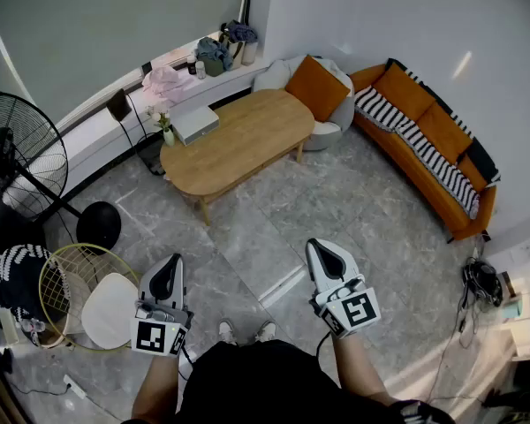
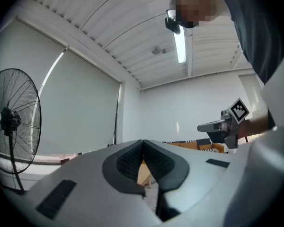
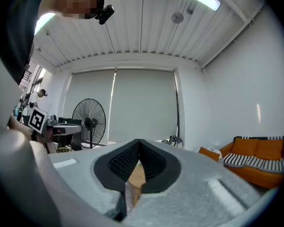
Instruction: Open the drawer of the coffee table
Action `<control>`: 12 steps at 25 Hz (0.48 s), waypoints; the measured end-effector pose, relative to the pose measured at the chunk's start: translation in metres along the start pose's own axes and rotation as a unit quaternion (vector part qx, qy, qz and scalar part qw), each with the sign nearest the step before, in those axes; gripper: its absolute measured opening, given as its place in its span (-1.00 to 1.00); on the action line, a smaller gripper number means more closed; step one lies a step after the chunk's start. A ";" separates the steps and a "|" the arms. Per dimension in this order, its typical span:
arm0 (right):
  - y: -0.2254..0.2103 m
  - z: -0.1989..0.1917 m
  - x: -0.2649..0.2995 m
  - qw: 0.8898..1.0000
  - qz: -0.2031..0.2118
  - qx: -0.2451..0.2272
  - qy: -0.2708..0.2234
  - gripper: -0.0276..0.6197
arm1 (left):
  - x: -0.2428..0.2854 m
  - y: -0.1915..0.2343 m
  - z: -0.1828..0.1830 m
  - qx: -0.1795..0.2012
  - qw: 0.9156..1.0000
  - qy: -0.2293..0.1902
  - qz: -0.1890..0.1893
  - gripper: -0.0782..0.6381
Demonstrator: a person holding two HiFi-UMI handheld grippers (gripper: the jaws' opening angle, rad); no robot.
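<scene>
The coffee table [image 1: 238,140] stands well apart from the person, across the grey floor [image 1: 336,210]; its drawer I cannot make out from here. The left gripper [image 1: 167,270] and right gripper [image 1: 321,253] are both closed w/ nothing between the jaws. They are held level in front of the body, pointing approx. toward the table, prob. because the approach is not yet begun.

coffee table [image 1: 238,140]: light brown wood | sofa [image 1: 442,126]: orange | throw [image 1: 443,168] on the sofa: black and white stripes | floor [image 1: 353,210]: grey, marble veins | standing fan [image 1: 13,153]: black | left tongs [image 1: 170,259] and right tongs [image 1: 315,244]: grey with black pads [image 2: 128,160], black-and-white square markers [image 1: 156,336]
</scene>
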State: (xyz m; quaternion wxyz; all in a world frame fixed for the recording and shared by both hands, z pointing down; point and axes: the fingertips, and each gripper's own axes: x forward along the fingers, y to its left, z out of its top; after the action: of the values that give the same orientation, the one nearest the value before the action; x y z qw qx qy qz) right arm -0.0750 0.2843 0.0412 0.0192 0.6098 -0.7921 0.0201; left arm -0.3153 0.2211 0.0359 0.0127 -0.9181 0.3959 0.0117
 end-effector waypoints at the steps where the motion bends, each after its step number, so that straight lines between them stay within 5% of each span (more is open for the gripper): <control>1: -0.004 -0.001 -0.002 1.000 -0.001 0.001 0.001 -0.90 | 0.001 -0.003 -0.001 0.000 1.000 0.001 0.002 -0.76; 12: -0.045 -0.021 -0.041 0.999 0.023 0.033 0.001 -0.90 | 0.007 -0.049 -0.012 0.004 1.000 0.011 0.024 -0.76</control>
State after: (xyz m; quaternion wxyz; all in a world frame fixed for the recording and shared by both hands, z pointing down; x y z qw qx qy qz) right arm -0.0210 0.3138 0.0606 -0.0006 0.5914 -0.8050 0.0476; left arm -0.2750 0.2491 0.0479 0.0117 -0.9085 0.4178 0.0009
